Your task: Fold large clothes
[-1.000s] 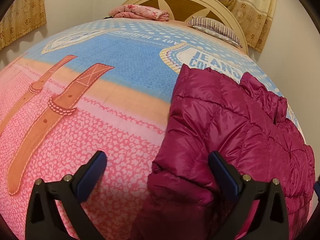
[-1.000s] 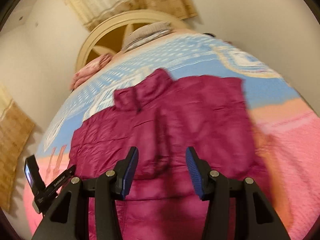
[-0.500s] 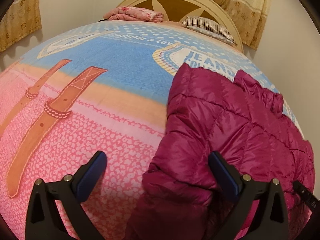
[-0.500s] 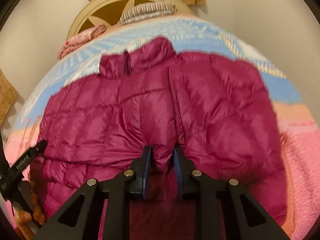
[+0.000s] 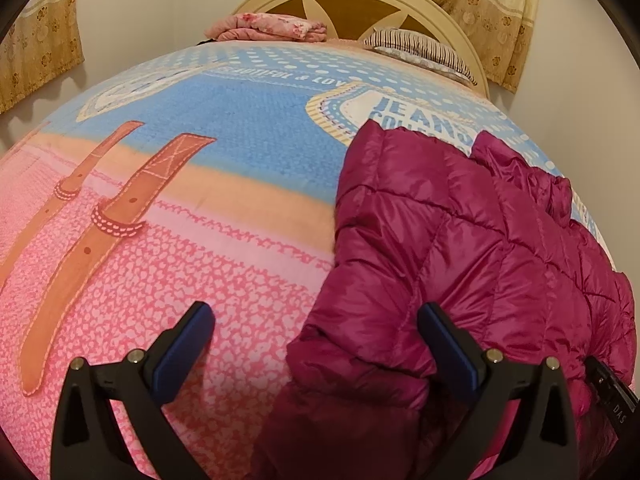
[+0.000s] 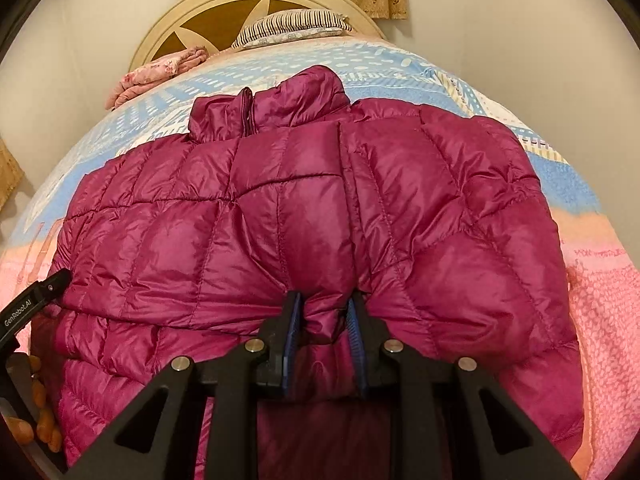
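Lying spread across the bedspread point(image 6: 592, 320), collar toward the headboard point(image 6: 168, 28): magenta quilted puffer jacket point(image 6: 280, 216). Right tool point(image 6: 322, 320) having just been closing, now pinching a narrow ridge of the jacket's lower edge. Left tool point(image 5: 316, 344) gaping wide over the jacket's side edge, gripping nothing. Risking slippage: slick, puffy shell likely sliding from such a shallow pinch when lifted, or only the top layer rising.

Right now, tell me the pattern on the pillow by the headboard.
Dark and light stripes on the pillow; clearest in the right wrist view.
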